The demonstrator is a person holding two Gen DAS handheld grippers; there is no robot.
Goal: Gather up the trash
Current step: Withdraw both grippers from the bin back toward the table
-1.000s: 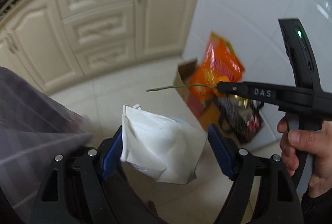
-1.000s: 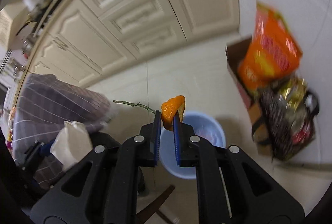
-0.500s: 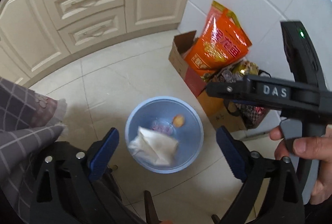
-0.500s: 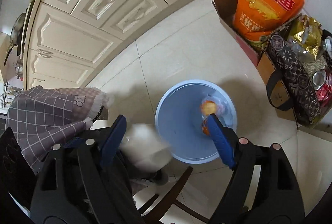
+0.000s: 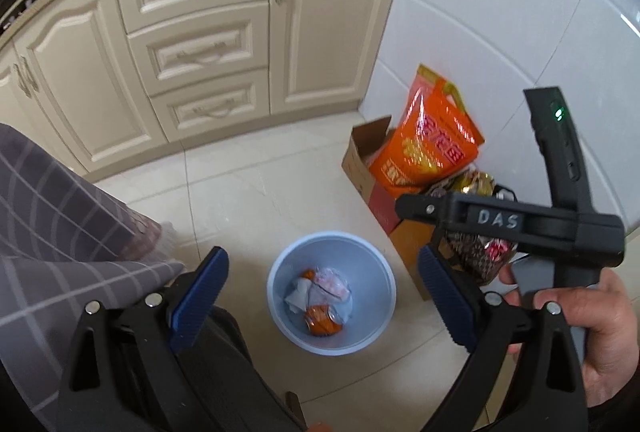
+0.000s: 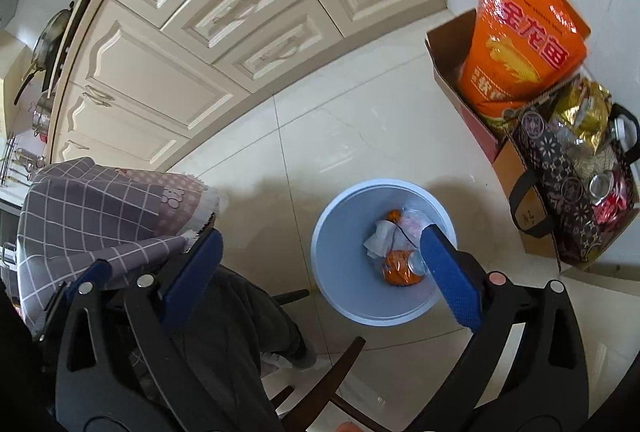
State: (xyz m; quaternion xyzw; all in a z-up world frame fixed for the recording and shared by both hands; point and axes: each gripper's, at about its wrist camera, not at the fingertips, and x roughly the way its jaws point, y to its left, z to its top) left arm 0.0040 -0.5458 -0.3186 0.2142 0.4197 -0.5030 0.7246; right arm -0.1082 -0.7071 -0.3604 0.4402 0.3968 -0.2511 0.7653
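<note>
- Your left gripper [image 5: 320, 292] stands wide, nothing between its blue pads; the right gripper [image 6: 320, 268] has just been opening and is empty too.
- Both hover above the round pale-blue plastic bin [image 5: 276, 296] on the floor, placed for dropping.
- The crumpled white paper [image 6: 378, 242], orange peel [image 6: 394, 215] and crushed orange can [image 6: 400, 266] lie inside it.

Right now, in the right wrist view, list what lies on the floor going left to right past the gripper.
Checked grey cloth → light blue bin holding trash → cardboard box with the orange bag → dark patterned bag.
</note>
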